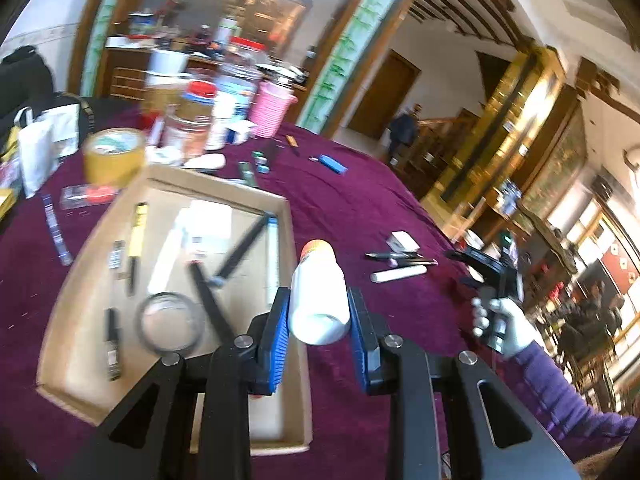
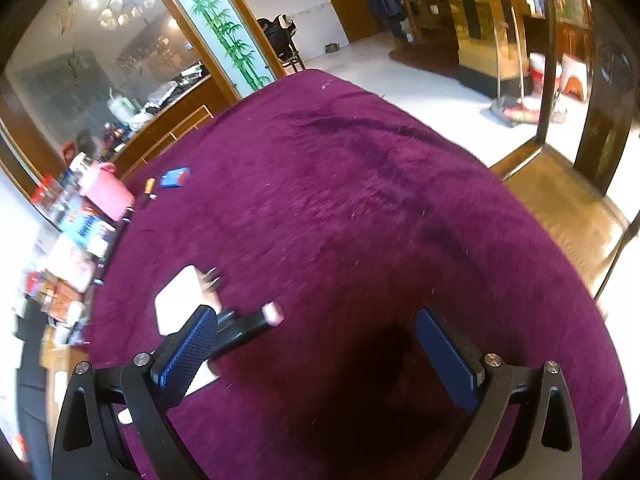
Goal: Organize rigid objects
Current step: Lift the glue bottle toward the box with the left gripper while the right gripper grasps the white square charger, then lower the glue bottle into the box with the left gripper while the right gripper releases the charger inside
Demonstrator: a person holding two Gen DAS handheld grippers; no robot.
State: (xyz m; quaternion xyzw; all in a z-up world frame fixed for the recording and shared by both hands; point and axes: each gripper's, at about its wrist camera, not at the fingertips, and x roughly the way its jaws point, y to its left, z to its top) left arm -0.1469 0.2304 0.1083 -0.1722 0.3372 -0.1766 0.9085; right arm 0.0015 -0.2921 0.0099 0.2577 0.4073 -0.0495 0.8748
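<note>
My left gripper (image 1: 319,312) is shut on a white bottle (image 1: 318,294) with an orange cap, held above the right edge of a shallow cardboard tray (image 1: 76,312). The tray holds a magnifying glass (image 1: 170,322), black sticks, a yellow-handled tool and small pens. My right gripper (image 2: 316,344) is open and empty, low over the purple tablecloth (image 2: 360,200). It also shows in the left wrist view (image 1: 490,280), held by a gloved hand. A white box (image 2: 180,296) and a black marker with a pink end (image 2: 248,326) lie beside its left finger.
Loose pens and a white cylinder (image 1: 398,274) lie right of the tray, with a small white box (image 1: 404,241). A blue lighter (image 1: 332,163), tape roll (image 1: 113,156), pink basket (image 1: 272,110) and jars crowd the far side. The table edge drops to a white floor (image 2: 420,76).
</note>
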